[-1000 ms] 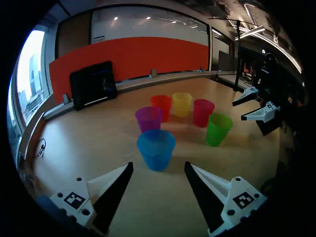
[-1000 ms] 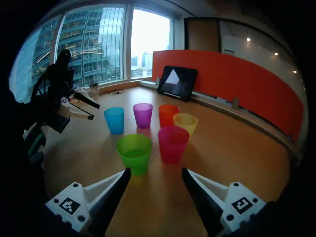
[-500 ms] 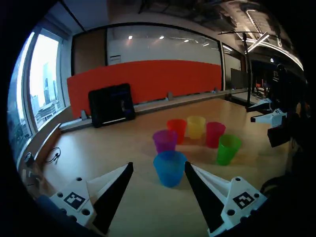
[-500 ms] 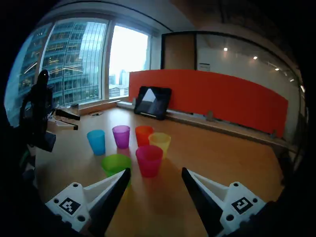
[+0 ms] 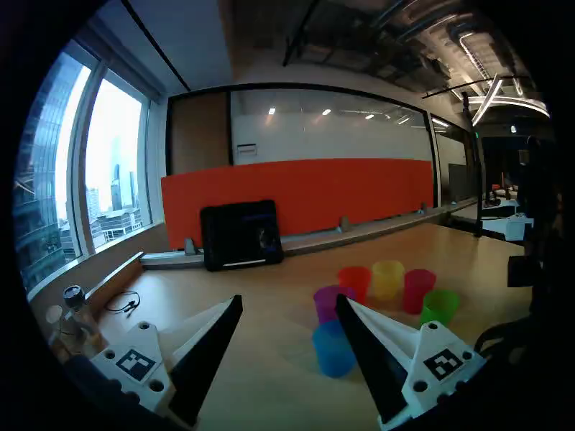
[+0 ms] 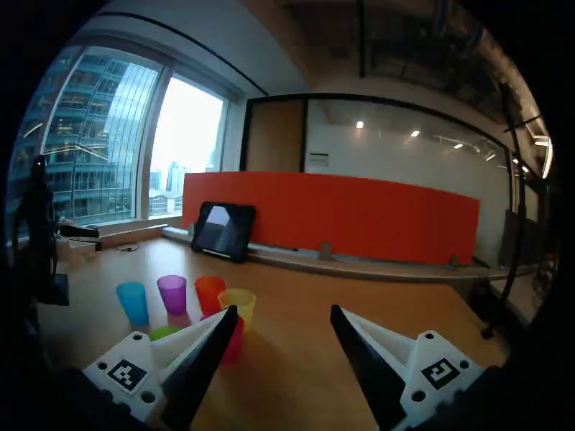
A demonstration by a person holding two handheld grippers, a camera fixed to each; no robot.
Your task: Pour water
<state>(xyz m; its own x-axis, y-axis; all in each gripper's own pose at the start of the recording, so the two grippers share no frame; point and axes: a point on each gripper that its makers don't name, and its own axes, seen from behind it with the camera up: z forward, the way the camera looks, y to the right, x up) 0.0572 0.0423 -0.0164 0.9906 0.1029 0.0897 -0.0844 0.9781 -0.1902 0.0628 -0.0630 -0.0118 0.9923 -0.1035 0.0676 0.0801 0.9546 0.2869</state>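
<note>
Wooden table (image 5: pixel 273 294), coloured cups (image 5: pixel 388 276); orange wall panel (image 5: pixel 309 194), tall windows (image 6: pixel 93 165).

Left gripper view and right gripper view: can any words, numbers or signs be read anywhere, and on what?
Nothing can be read as text.
The white notice on the glass wall: too small to read.
The square markers on the left hand-held gripper: black-and-white patterns, not letters.
The tablet: nothing legible.
The cups: no print visible.
</note>
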